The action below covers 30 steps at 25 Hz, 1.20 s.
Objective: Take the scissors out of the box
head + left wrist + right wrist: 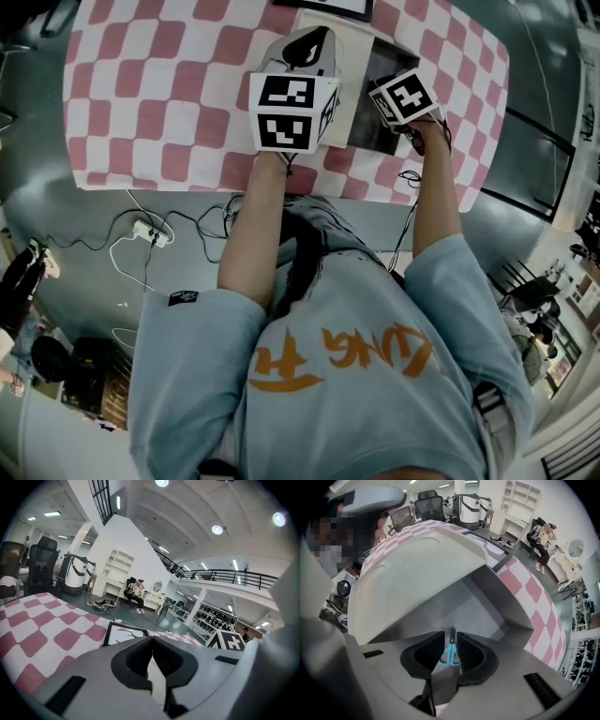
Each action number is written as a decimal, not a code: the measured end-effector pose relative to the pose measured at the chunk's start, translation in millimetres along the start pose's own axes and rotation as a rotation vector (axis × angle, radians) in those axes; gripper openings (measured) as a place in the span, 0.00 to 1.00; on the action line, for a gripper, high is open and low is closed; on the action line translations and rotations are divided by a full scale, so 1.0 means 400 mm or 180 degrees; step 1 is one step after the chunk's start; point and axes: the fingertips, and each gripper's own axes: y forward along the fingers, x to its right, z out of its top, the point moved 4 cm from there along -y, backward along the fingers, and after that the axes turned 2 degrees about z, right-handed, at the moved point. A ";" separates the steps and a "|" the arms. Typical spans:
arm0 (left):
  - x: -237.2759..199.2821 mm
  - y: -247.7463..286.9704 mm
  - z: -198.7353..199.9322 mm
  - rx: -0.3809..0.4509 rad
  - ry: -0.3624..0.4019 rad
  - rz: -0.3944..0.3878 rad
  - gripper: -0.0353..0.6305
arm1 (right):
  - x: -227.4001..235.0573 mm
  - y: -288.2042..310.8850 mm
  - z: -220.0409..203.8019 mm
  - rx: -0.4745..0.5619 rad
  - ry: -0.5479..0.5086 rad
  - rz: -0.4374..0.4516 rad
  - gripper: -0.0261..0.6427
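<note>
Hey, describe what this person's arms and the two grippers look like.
Both forearms are bare below short light-blue sleeves. The left gripper and right gripper have grey shells with black fingers; each carries a white cube with black square markers.

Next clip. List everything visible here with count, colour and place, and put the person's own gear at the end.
Tablecloth: one, pink and white checks, over the table.
Box: one, grey inside, on the cloth, open.
Lid: one, off-white, raised over the box.
Scissors: one pair, teal handles, in the box, between the right tongs.
Framed picture: one, black frame, flat on the cloth beyond the box.
Power strip: one, white, on the floor among cables.
Office chairs: at least two, black, beyond the table.
Seated person: one, far background.
Left tongs: grey, shut, apparently on the lid's edge.
Right tongs: grey, closed on the scissors.
</note>
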 end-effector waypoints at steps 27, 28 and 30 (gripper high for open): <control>0.001 -0.010 0.000 0.0007 0.0015 0.0056 0.08 | -0.010 0.020 -0.006 -0.0206 0.0043 0.0042 0.09; 0.001 -0.014 0.000 0.0012 0.0016 0.0062 0.08 | -0.011 0.019 -0.006 -0.0192 0.0047 0.0036 0.09; 0.001 -0.022 0.000 0.0021 0.0022 0.0074 0.08 | -0.013 0.017 -0.005 -0.0143 0.0053 0.0037 0.09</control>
